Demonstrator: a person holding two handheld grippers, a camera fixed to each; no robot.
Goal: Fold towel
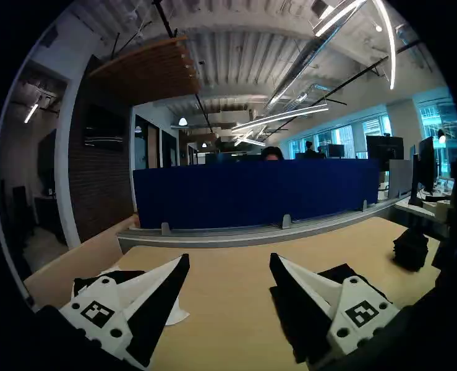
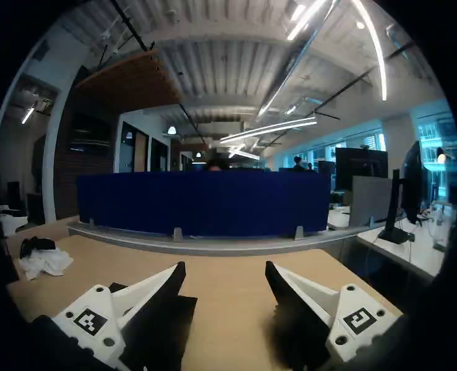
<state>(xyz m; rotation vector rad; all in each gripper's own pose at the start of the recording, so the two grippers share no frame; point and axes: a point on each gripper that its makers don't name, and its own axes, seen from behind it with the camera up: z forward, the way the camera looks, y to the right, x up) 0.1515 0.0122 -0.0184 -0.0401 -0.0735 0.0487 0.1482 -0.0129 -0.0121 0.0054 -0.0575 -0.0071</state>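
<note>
The left gripper point(image 1: 228, 260) hangs wide open over the wooden table point(image 1: 228, 303) and grips nothing, and the right gripper point(image 2: 224, 267) is spread equally wide, also with nothing between its fingers. The black towel point(image 1: 345, 272) lies flat on the table at four o'clock in the left gripper view, partly under the finger of that side, and at seven o'clock in the right gripper view. A crumpled white cloth point(image 1: 177, 314) lies at seven o'clock, a small folded black pile point(image 1: 410, 248) at three o'clock, and a blue partition point(image 1: 253, 191) stands behind the table.
</note>
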